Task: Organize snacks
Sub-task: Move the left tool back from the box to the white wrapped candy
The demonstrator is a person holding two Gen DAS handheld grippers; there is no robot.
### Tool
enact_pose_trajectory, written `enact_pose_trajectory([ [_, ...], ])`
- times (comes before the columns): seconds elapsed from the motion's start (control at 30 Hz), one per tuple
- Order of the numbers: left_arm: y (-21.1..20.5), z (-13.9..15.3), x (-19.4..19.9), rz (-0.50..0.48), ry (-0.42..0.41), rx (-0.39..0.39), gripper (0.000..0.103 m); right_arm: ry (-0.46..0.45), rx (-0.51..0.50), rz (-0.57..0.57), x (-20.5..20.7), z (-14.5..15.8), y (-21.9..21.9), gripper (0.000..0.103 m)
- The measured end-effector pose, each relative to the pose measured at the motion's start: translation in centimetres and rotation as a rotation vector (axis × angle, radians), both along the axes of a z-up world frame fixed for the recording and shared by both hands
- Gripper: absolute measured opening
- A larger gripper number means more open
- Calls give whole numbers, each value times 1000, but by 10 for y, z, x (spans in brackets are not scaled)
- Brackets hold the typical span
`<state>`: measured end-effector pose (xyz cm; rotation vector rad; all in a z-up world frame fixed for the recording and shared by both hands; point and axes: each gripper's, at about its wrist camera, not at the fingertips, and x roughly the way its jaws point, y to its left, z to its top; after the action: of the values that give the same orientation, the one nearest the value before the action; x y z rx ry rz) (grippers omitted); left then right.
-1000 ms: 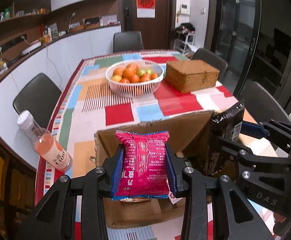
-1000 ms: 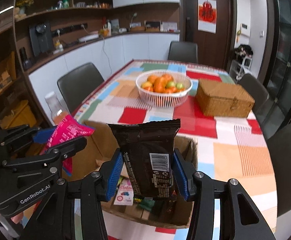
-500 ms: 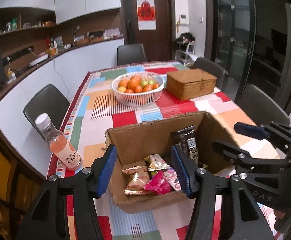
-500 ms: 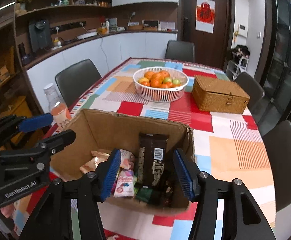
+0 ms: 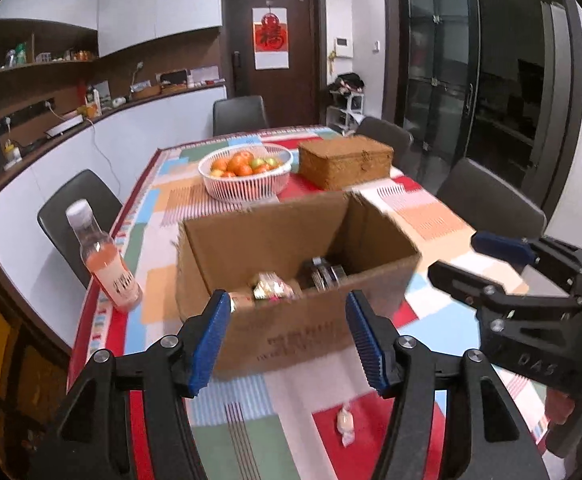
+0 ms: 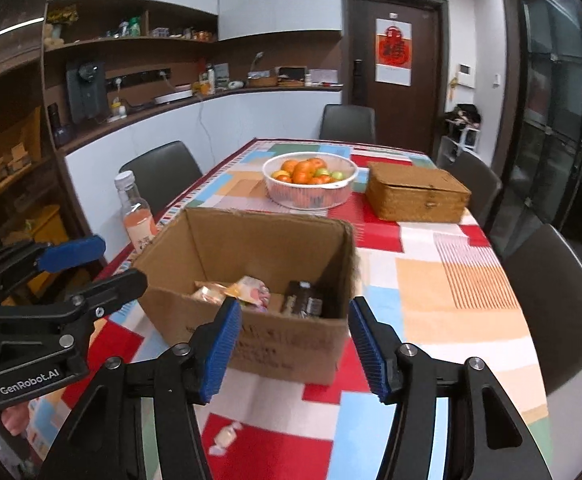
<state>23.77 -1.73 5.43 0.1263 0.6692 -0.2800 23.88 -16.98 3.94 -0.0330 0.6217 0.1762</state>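
An open cardboard box point(image 5: 291, 320) point(image 6: 275, 340) stands on the patchwork tablecloth. It holds several snack packets point(image 5: 271, 289) point(image 6: 247, 290) and a dark bar packet point(image 5: 325, 274) point(image 6: 303, 302). My left gripper point(image 5: 287, 340) is open and empty, in front of the box's near wall; it also shows in the right wrist view point(image 6: 91, 264). My right gripper point(image 6: 295, 346) is open and empty, in front of the box; it shows at the right of the left wrist view point(image 5: 479, 260). A small wrapped candy point(image 5: 345, 424) point(image 6: 223, 436) lies on the cloth in front of the box.
A bottle of pink drink point(image 5: 105, 258) point(image 6: 137, 212) stands left of the box near the table edge. Behind the box are a white basket of fruit point(image 5: 246, 178) point(image 6: 310, 180) and a wicker box point(image 5: 347, 162) point(image 6: 417, 196). Dark chairs surround the table.
Both grippers opened and dropped the pink packet and the dark packet into the box. Both then pulled back toward me and lower, so the box is farther away.
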Motion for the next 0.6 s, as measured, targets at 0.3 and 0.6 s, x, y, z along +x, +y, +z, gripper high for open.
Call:
enact_pose_trajectory([
  [0.3, -15, -57, -16, -51, 144, 15, 59, 99, -18, -35, -27, -46, -14, 62],
  [0.6, -23, -107, -19, -70, 276, 44, 59, 194, -73, -37, -38, -87, -17, 62],
])
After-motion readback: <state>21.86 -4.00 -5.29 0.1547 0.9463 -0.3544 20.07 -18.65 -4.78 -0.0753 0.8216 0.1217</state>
